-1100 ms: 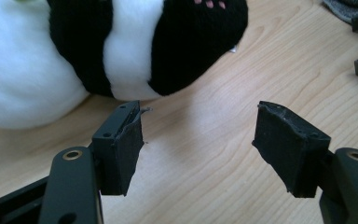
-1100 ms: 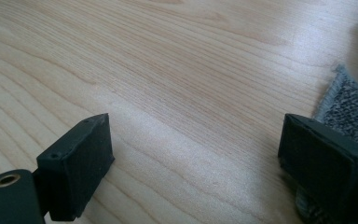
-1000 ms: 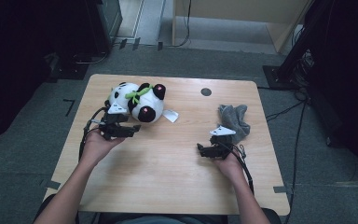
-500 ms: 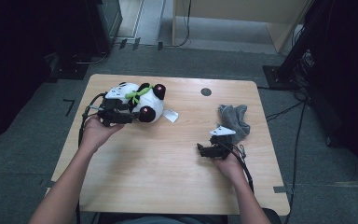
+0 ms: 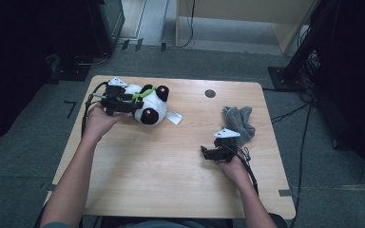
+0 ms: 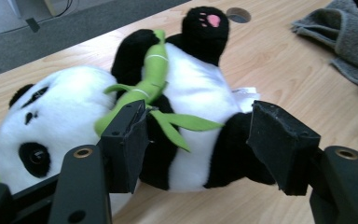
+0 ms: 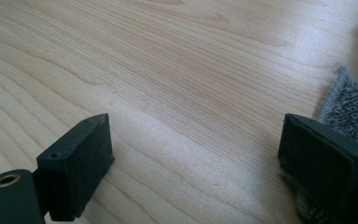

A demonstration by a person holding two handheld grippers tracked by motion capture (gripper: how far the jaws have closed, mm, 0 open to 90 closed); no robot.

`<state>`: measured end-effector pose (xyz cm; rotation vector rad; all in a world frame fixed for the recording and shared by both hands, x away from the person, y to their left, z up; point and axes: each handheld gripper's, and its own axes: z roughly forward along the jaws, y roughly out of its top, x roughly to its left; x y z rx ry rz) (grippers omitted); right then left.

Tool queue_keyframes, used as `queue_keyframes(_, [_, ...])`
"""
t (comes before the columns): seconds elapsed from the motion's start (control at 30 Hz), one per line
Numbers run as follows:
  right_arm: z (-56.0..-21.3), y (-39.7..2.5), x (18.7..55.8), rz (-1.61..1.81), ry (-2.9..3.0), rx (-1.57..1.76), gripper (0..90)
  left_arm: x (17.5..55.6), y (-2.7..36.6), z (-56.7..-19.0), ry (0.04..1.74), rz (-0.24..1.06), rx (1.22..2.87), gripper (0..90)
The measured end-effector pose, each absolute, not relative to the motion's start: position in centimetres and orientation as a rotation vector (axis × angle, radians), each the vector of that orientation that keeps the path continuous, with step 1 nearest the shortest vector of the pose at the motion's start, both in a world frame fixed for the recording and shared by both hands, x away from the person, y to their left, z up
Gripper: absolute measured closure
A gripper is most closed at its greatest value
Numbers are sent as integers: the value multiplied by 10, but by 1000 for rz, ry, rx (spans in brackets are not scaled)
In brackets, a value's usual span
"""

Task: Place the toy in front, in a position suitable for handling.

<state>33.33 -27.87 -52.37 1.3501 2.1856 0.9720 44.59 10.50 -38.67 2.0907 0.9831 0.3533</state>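
Wooden table [image 5: 171,161]: black-white plush panda [image 6: 182,112], green bamboo; both tools spread, empty.

Light wood table [image 5: 171,175]: plush panda [image 5: 147,102] far left, grey cloth [image 5: 240,121] right.

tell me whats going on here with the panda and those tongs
A person at a wooden table holds tongs in each hand. The left tongs are open and brought up against a plush panda lying on its side, jaws either side of its middle but not closed on it. The panda hugs a green bamboo stalk. The right tongs sit open low over bare wood, next to a crumpled grey cloth, holding nothing.
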Motion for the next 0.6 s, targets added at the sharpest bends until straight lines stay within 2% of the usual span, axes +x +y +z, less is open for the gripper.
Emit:
queue_keyframes(0.37, [-524, -278, 333, 971, 2181, 1355, 98, 473, 105, -395, 998, 377, 2070, 375])
queue_keyframes(0.6, [-524, -277, 332, 968, 2170, 1367, 98, 490, 96, -408, 1014, 361, 2110, 358])
